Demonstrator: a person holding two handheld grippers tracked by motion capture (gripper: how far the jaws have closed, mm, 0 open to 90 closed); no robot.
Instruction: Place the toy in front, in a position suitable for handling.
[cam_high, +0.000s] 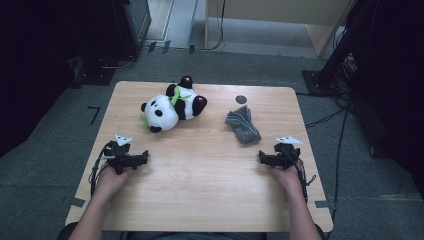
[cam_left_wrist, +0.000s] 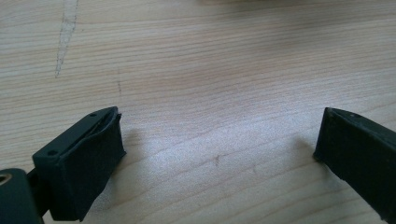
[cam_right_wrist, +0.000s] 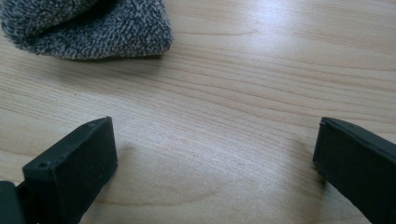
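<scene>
A black-and-white panda plush (cam_high: 173, 106) with a green scarf lies on its side at the back left of the wooden table (cam_high: 200, 165). A crumpled grey towel (cam_high: 242, 125) rests to its right, and its fuzzy edge (cam_right_wrist: 88, 28) fills the top left of the right gripper view. My left gripper (cam_high: 131, 158) sits on the table near the left front, held by a hand, its jaws wide apart over bare wood (cam_left_wrist: 219, 135). My right gripper (cam_high: 272, 157) rests at the right front, just short of the towel, open with nothing between its jaws (cam_right_wrist: 215, 149).
A small dark round hole (cam_high: 241, 99) marks the tabletop behind the towel. Around the table lie grey carpet, cables (cam_high: 325, 120) at the right, dark equipment stands at both back corners, and a pale wooden cabinet (cam_high: 280, 20) at the back.
</scene>
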